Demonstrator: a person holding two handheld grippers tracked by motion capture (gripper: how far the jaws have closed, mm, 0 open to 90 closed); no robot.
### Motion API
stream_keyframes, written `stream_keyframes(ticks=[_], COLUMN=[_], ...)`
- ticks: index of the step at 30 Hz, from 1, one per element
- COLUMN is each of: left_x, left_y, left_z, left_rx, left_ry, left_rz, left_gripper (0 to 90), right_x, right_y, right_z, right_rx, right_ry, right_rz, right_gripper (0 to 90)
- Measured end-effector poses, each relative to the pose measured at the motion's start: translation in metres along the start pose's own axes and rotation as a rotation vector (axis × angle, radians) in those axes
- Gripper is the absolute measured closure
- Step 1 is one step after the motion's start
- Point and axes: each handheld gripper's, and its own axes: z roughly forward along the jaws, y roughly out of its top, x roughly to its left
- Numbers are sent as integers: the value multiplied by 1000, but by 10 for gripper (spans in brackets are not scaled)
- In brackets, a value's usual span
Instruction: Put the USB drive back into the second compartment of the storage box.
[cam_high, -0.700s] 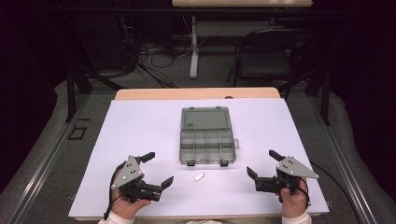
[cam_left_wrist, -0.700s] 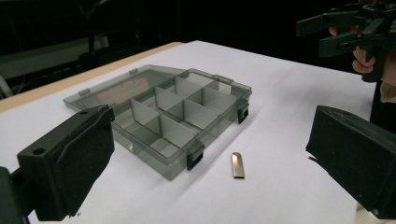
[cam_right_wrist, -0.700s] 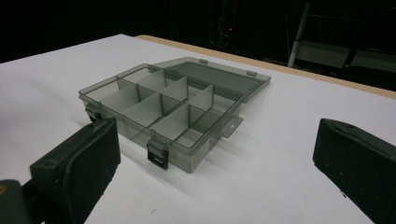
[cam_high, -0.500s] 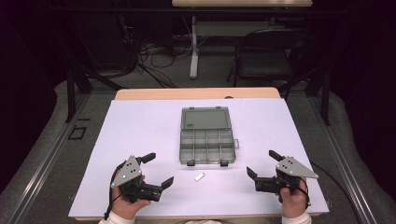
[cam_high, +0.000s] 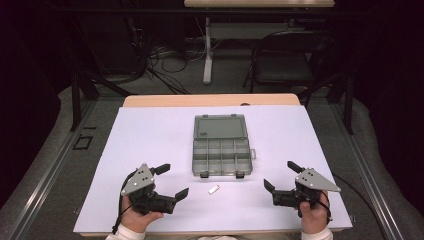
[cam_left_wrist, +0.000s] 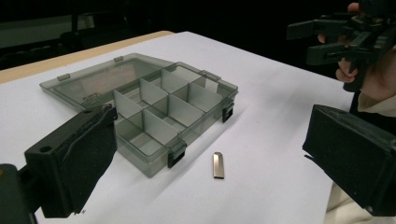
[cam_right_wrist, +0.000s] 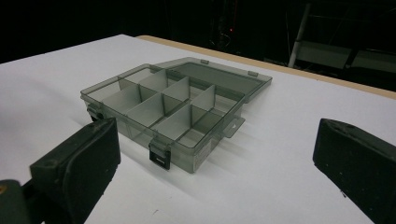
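2 tongs wide, empty | metal clip (cam_high: 214, 190) between left tongs (cam_high: 172, 181) and right tongs (cam_high: 280, 175), touching neither

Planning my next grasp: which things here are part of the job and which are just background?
Job:
- open grey translucent plastic compartment box
- small flat silver metal piece
- left gripper, open
- right gripper, open

Background:
- dark folding chair
- floor cables

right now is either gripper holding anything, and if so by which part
Nothing is held. The left gripper and right gripper both stand open with bare jaws; the small metal piece lies untouched on the table in front of the open organizer box.
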Motion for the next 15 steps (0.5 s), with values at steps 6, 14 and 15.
stream_keyframes(ticks=[6,14,15], left_x=[0,-4,-4], left_y=[4,10,10], left_z=[12,25,25], left_rx=[59,126,126], left_ry=[47,74,74], left_rz=[-7,-14,-14], left_gripper=[23,27,29], right_x=[0,1,1], right_y=[1,2,2], right_z=[3,10,11], right_rx=[-6,-3,-3], right_ry=[2,20,22], right_rz=[4,3,5], right_gripper=[6,8,8])
